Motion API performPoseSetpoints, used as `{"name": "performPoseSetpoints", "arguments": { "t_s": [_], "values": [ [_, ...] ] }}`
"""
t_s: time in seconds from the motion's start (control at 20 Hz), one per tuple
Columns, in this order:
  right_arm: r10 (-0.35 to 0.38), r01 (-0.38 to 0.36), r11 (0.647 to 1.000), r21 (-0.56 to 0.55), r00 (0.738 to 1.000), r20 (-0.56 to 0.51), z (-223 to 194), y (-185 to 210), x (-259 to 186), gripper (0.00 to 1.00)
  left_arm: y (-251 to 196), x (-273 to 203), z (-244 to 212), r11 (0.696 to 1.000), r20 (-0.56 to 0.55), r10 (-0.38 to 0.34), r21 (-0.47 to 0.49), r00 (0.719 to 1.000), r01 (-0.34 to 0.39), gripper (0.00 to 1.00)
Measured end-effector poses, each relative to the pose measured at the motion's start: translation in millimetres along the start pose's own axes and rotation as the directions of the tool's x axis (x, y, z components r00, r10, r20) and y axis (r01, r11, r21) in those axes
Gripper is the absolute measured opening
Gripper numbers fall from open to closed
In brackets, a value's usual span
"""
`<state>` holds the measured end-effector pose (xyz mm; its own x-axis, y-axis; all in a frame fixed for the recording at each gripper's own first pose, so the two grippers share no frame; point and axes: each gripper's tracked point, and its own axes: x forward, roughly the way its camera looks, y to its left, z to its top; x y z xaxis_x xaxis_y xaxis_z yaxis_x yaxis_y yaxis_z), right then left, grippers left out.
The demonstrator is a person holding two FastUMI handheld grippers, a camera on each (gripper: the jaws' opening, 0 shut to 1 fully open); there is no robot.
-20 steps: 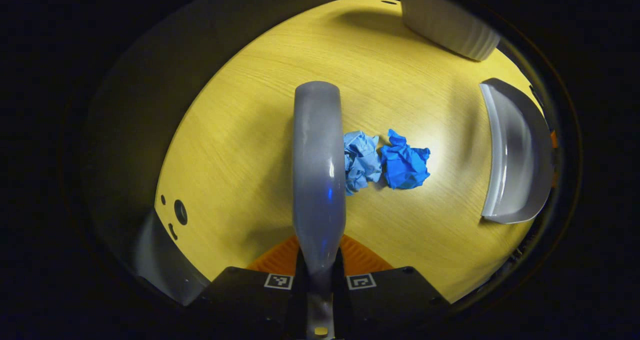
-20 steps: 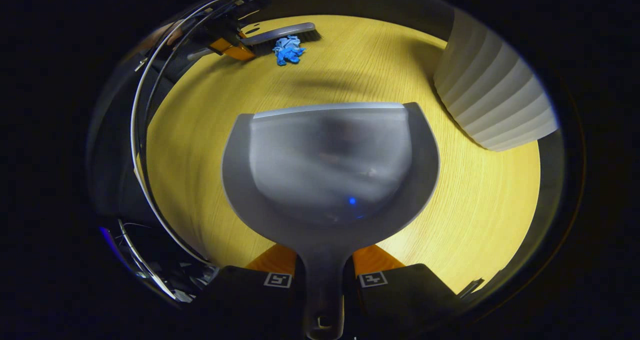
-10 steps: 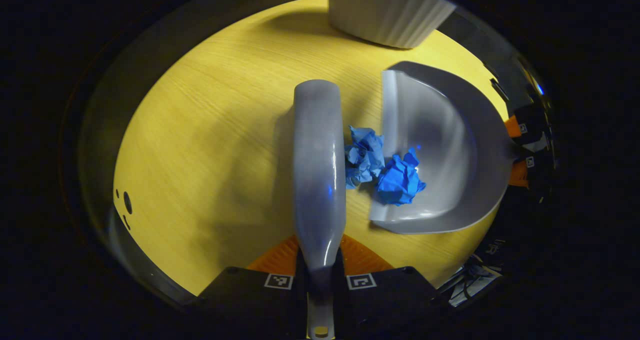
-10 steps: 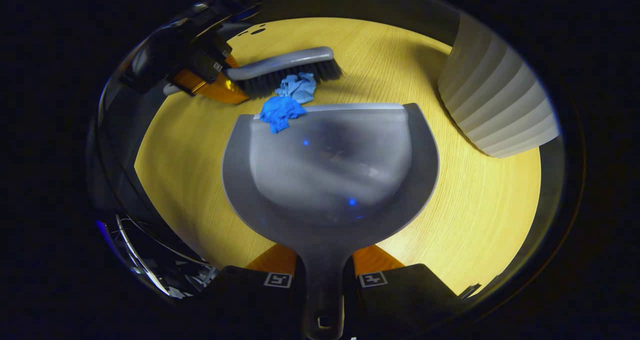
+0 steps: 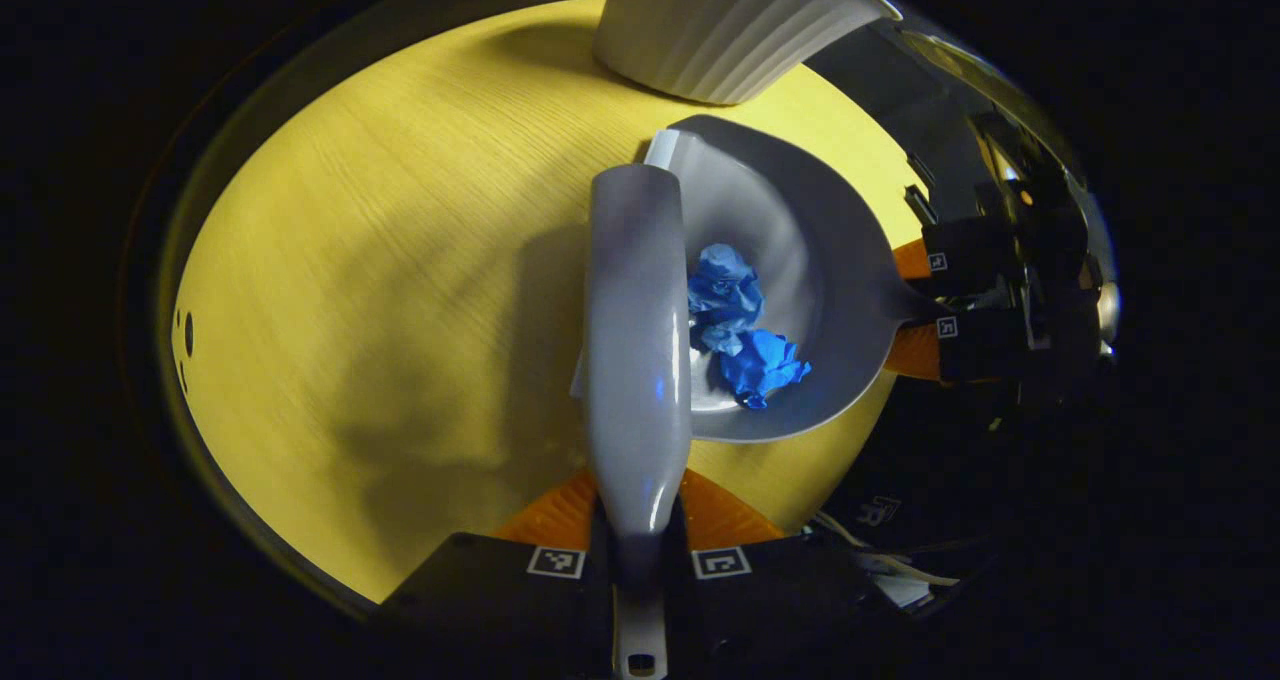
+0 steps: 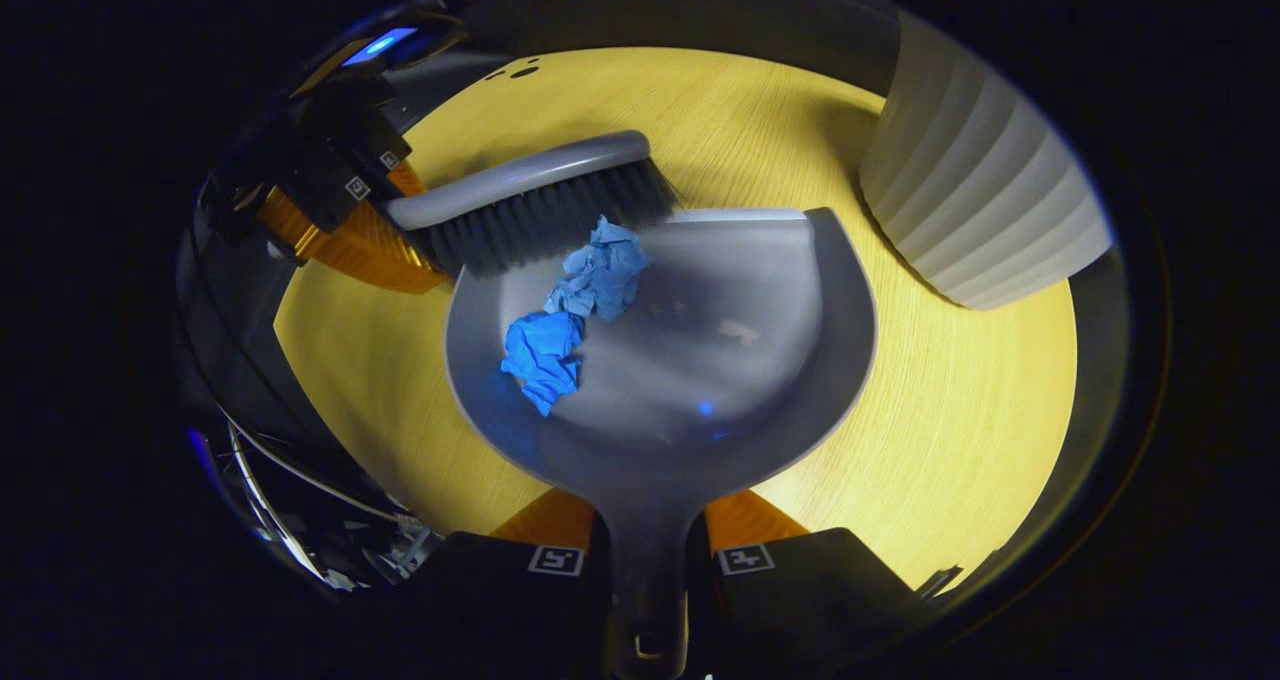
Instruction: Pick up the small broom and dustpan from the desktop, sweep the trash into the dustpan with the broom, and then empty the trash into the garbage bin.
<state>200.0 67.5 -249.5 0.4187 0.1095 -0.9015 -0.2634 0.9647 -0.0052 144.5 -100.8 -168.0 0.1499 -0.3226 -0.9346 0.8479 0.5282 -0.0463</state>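
Blue paper wads (image 6: 575, 310) lie in the dustpan (image 6: 740, 360) (right jaws gripping it); left jaws grip broom (image 5: 637, 340).

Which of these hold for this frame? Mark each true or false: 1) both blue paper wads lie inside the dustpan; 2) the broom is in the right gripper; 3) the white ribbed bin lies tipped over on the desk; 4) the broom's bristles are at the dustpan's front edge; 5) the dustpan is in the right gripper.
1) True: the lighter wad and the darker wad both lie inside the dustpan.
2) False: the left gripper holds the broom by its handle.
3) False: the white ribbed bin stands upright on the desk.
4) True: the bristles are at the pan's front edge.
5) True: the right gripper grips the pan's handle.
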Motion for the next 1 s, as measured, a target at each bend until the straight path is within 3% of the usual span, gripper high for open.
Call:
{"name": "performPoseSetpoints", "arguments": {
  "t_s": [0.25, 0.5, 0.75, 1.0],
  "values": [
    [0.023, -0.024, 1.000, 0.005, 0.999, 0.024, 0.2, 2.2, -6.0, 0.34, 2.5, -22.0, -19.9, 0.988, 0.126, 0.080, -0.140, 0.989, -0.062, 0.25],
    [0.039, -0.039, 0.999, 0.004, 0.999, 0.034, 3.0, 2.0, -7.6, 0.34, 4.3, -10.7, -55.5, 0.941, 0.227, 0.170, -0.327, 0.959, -0.090, 0.25],
    [0.043, -0.042, 0.999, -0.018, 0.999, 0.025, 7.2, 0.7, -5.9, 0.34, -11.4, 34.1, -80.4, 0.872, 0.246, 0.242, -0.480, 0.939, -0.099, 0.25],
    [0.088, -0.087, 0.996, -0.022, 0.995, 0.050, 10.5, 2.0, -11.7, 0.33, -52.6, 36.7, -89.1, 0.755, 0.264, 0.294, -0.654, 0.919, -0.053, 0.25]
  ]
}}
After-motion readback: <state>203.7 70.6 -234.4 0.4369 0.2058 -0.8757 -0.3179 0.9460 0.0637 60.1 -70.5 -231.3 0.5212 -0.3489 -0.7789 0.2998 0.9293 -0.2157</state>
